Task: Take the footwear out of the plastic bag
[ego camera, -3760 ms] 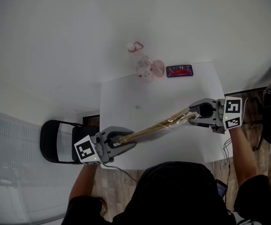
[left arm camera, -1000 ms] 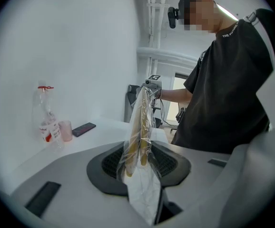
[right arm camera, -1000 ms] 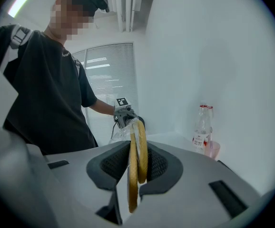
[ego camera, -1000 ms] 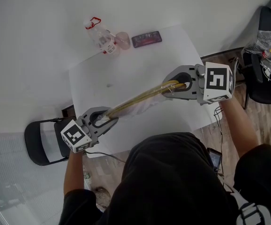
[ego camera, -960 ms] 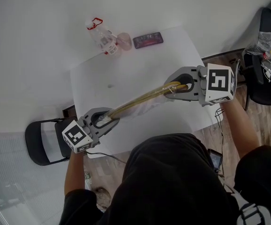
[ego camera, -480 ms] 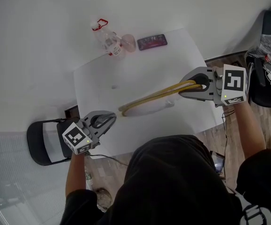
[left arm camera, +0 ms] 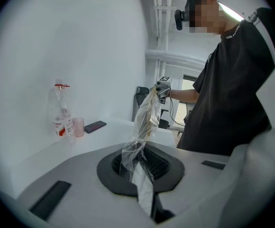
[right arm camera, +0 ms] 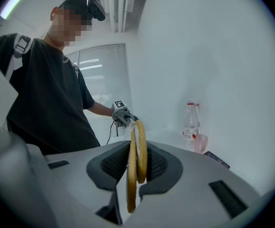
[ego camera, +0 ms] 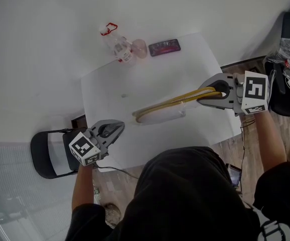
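Noted nearest the camera the person's black-shirted torso (ego camera: 185, 195), overhanging the near edge of the white square desk (ego camera: 135, 84). Found the left tongs (ego camera: 119, 127) over the desk's left edge, close to the near-left corner, pressed together on a twisted tail of the clear, crinkled plastic bag (left arm camera: 138, 141). Confirmed in the left gripper view: film pinched between the pads and trailing out below them. Traced the bag from that pinch up and across toward the right tongs (ego camera: 203, 91). Found inside it the pair of thin, flat, golden-yellow footwear soles (right arm camera: 140, 151), set on edge side by side and stretched over the near half of the desk, from about its middle toward the right edge. Recorded the left end of the footwear sheathed in the bag and well apart from the left tongs in the head view. Recorded the right tongs at the right edge, toward the near-right corner, pinching both soles together at their right end; seen in the right gripper view as two yellow strips clamped upright between the pads. Could not tell whether the footwear's low end touches the desk. Logged along the far edge, left to right: a clear plastic bottle with a red cap ring (ego camera: 120, 48), a pale pink cup (ego camera: 140, 47) just beside it, a dark rectangular phone (ego camera: 164, 46) lying flat. Logged off the desk a black chair (ego camera: 47, 152) by the left edge.
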A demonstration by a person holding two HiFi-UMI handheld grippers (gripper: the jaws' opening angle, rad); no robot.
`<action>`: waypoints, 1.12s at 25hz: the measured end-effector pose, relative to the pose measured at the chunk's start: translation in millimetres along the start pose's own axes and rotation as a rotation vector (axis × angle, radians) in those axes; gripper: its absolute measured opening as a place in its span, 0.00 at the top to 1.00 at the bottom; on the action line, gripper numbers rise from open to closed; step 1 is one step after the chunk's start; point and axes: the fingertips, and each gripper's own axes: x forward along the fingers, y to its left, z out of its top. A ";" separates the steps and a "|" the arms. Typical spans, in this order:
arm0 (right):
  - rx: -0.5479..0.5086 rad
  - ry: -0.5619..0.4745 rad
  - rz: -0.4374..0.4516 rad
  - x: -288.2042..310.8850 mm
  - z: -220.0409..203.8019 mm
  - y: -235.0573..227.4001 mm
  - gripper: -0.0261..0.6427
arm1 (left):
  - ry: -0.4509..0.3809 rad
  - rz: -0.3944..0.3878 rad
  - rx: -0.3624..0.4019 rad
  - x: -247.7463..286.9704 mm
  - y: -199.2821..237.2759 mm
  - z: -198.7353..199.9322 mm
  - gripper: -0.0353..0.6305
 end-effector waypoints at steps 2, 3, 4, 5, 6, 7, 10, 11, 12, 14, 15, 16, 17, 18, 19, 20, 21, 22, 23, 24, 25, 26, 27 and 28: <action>-0.002 0.000 -0.006 1.2 -0.7 0.4 0.85 | -0.003 0.015 -0.005 -3.4 3.3 -2.5 0.91; -0.002 -0.001 -0.009 -0.6 -1.1 0.7 0.85 | -0.006 0.021 -0.004 -3.9 4.0 -2.2 0.91; -0.002 -0.001 -0.013 -3.1 -1.5 0.7 0.85 | -0.010 0.024 -0.002 -3.9 4.2 -1.7 0.91; -0.001 -0.002 -0.016 -5.3 -1.7 0.4 0.85 | -0.014 0.025 0.000 -3.8 4.2 -1.4 0.91; -0.001 -0.002 -0.018 -6.9 -1.7 -0.1 0.85 | -0.015 0.026 0.000 -3.7 4.1 -1.1 0.91; -0.002 0.000 -0.020 -8.1 -1.9 -0.4 0.85 | -0.015 0.028 -0.002 -3.6 4.0 -1.0 0.91; -0.003 0.006 -0.022 -11.8 -3.6 -0.6 0.85 | -0.012 0.036 -0.017 -3.2 4.3 -2.4 0.91; -0.003 0.008 -0.023 -13.0 -4.1 -0.9 0.85 | -0.014 0.038 -0.021 -3.4 5.3 -3.4 0.91; -0.002 0.009 -0.025 -14.2 -4.3 -1.3 0.85 | -0.017 0.042 -0.025 -4.0 6.7 -4.2 0.91; -0.001 0.008 -0.030 -16.0 -4.3 -2.0 0.85 | -0.019 0.050 -0.031 -5.5 9.5 -5.1 0.91; -0.001 0.008 -0.032 -16.6 -4.5 -2.3 0.85 | -0.017 0.054 -0.033 -5.8 10.6 -5.7 0.91; -0.001 0.009 -0.034 -17.0 -4.9 -2.5 0.85 | -0.015 0.057 -0.033 -6.0 11.5 -6.6 0.91; -0.002 0.011 -0.035 -17.2 -5.2 -2.7 0.85 | -0.014 0.058 -0.032 -6.0 12.5 -7.8 0.91; -0.003 0.013 -0.037 -17.4 -5.6 -2.8 0.85 | -0.014 0.059 -0.031 -6.2 13.5 -9.2 0.91; -0.004 0.014 -0.039 -17.5 -6.0 -2.8 0.85 | -0.014 0.063 -0.034 -6.8 14.5 -10.7 0.91; -0.005 0.015 -0.041 -17.6 -6.1 -2.9 0.85 | -0.015 0.066 -0.037 -7.6 15.7 -12.2 0.91; -0.006 0.016 -0.043 -17.7 -6.2 -3.0 0.85 | -0.016 0.067 -0.038 -8.2 16.7 -13.5 0.91; -0.006 0.017 -0.045 -17.9 -6.2 -3.1 0.85 | -0.018 0.066 -0.037 -8.7 17.5 -14.9 0.91; -0.006 0.018 -0.048 -18.2 -6.3 -3.2 0.85 | -0.020 0.065 -0.036 -9.3 18.2 -16.4 0.91; -0.006 0.019 -0.050 -18.5 -6.5 -3.3 0.85 | -0.021 0.066 -0.037 -10.2 18.9 -18.0 0.91; -0.006 0.020 -0.052 -18.9 -6.6 -3.6 0.85 | -0.021 0.069 -0.039 -11.3 19.8 -19.2 0.91; -0.006 0.020 -0.053 -19.6 -6.8 -3.9 0.85 | -0.021 0.073 -0.043 -12.1 20.6 -20.0 0.91; -0.005 0.021 -0.054 -20.8 -7.1 -4.2 0.85 | -0.022 0.076 -0.046 -12.5 21.0 -20.5 0.91; -0.004 0.021 -0.054 -22.2 -7.5 -4.4 0.85 | -0.022 0.078 -0.050 -12.6 21.2 -20.8 0.91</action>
